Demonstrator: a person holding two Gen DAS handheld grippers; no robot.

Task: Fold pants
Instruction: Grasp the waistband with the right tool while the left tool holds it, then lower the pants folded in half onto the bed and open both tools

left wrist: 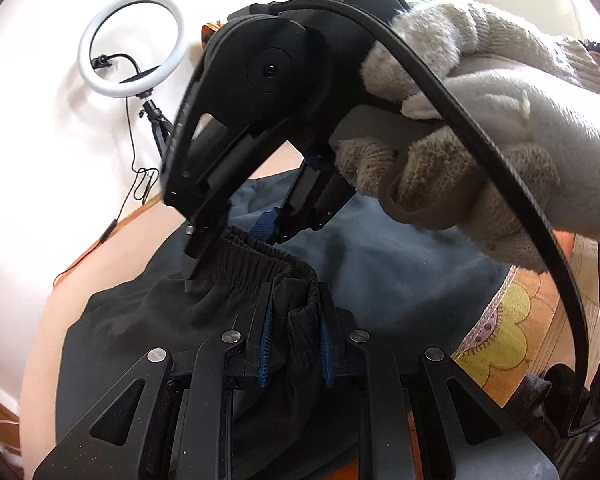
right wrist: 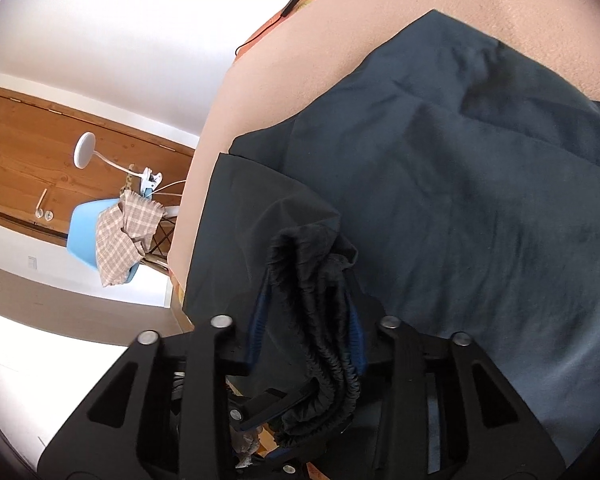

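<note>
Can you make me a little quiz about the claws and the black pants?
1. True or false: the left claw grips the stretchy waistband of the black pants.
2. What is the right claw shut on: A) the checked cloth, B) the black pants, C) a cable?
3. What round white thing stands by the wall in the left wrist view?

Key
1. True: the waistband is bunched between its blue pads.
2. B: gathered waistband sits between the blue pads; the checked cloth hangs on the blue chair.
3. The ring light.
</note>
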